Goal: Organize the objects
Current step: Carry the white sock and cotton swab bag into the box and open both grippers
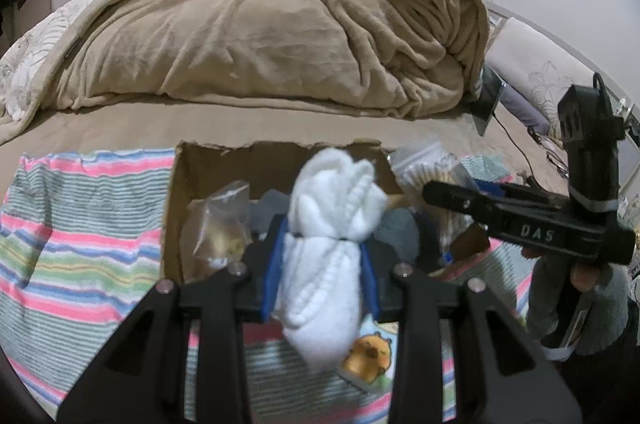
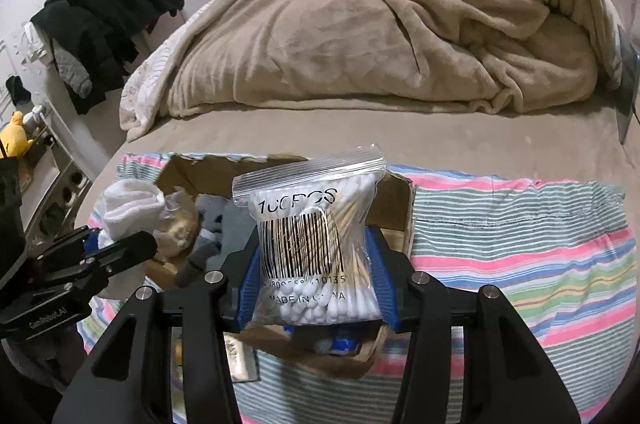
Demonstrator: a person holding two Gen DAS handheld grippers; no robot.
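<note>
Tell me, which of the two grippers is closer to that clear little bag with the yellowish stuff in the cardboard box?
Left. The left gripper, clamping white socks, sits just beside the clear bag. The right gripper, gripping the cotton swab bag, is over the cardboard box's opposite side.

A cardboard box [image 2: 400, 207] sits on a towel [image 2: 520, 248] spread over the near part of a bed [image 2: 360, 127]. Behind them, a heaped blanket [image 1: 260, 23] covers the far side of the bed. Over the box's left part, the left tongs [image 1: 322, 264] hold a rolled sock [image 1: 328, 248]; to its right, the right tongs [image 2: 318, 276] hold a bag of cotton swabs [image 2: 316, 244]. Inside the box, a small plastic bag [image 1: 218, 224] lies left of the sock. A sticker card [image 1: 368, 356] lies on the towel before the box.
</note>
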